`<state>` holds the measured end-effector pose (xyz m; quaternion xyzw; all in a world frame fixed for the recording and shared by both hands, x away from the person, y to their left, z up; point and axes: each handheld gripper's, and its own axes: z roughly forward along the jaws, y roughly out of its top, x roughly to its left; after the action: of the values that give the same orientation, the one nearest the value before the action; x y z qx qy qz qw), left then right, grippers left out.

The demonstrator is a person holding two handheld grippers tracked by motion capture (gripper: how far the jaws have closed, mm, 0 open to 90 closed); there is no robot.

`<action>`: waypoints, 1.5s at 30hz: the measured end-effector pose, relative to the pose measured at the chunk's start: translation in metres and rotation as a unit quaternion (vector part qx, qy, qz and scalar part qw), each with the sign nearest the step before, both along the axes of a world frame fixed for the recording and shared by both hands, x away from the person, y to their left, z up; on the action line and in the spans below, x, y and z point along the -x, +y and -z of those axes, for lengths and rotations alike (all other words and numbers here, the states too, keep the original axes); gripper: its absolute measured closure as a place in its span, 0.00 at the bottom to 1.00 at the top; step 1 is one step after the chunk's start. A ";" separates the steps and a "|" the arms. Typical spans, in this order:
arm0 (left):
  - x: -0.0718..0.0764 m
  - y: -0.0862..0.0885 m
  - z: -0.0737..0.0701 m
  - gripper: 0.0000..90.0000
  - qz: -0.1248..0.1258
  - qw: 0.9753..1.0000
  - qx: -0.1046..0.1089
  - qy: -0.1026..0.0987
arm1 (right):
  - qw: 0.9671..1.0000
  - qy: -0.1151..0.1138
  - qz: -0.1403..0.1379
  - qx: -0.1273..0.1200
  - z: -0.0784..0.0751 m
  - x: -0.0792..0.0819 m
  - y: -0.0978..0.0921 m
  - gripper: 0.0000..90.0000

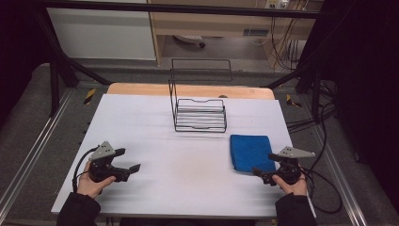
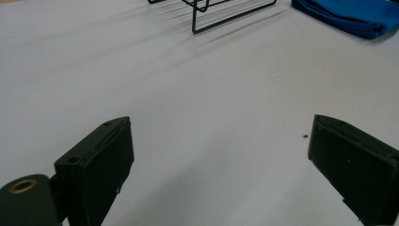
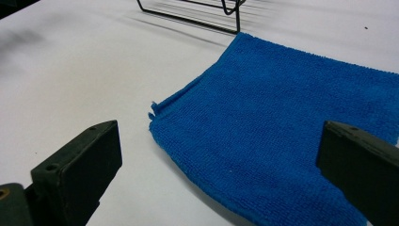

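The right gripper (image 1: pixel 261 173) hangs low over the near right part of the counter (image 1: pixel 188 169) with its jaws spread wide and nothing between them; the right gripper view looks along them straight at the cloth (image 3: pixel 291 141), whose near edge lies just ahead of the tips and reaches in between them. In the high view the cloth (image 1: pixel 251 152) sits just beyond and slightly left of that gripper, so a short push forward and down is, I judge, all the coming grasp needs. The left gripper (image 1: pixel 133 169) is well apart from it, across the bare middle of the counter, likewise open and empty, its jaws pointing right; the cloth (image 2: pixel 348 16) shows far off at the top right of its view. The right hand (image 1: pixel 294 184) is clearly the nearer. The cloth is blue terry, soft and nubbly, folded flat into a near square with its slightly longer side running away from the person; one loose corner juts out at its near left. Behind it, at the counter's centre, stands a rack (image 1: pixel 200 113) of thin black wire, rigid, with a tall back frame. The counter top is smooth, matt and pale.
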<state>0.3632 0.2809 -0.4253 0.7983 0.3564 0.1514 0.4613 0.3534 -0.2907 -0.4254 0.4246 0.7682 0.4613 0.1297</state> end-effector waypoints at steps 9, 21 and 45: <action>0.000 -0.001 0.002 0.09 -0.001 1.000 -0.001 0.008 | 1.000 0.002 -0.003 0.010 0.001 -0.001 0.007 0.02; 0.000 -0.002 0.003 0.08 0.000 1.000 -0.001 0.011 | 1.000 0.009 -0.011 0.025 0.000 -0.003 0.027 0.01; -0.002 -0.002 0.004 0.09 -0.014 1.000 -0.001 0.016 | 0.993 0.022 -0.026 0.114 0.009 -0.010 0.079 0.33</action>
<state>0.3647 0.2792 -0.4298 0.7959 0.3751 0.1453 0.4525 0.3632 -0.2117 -0.4341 0.3972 0.8289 0.3648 0.1487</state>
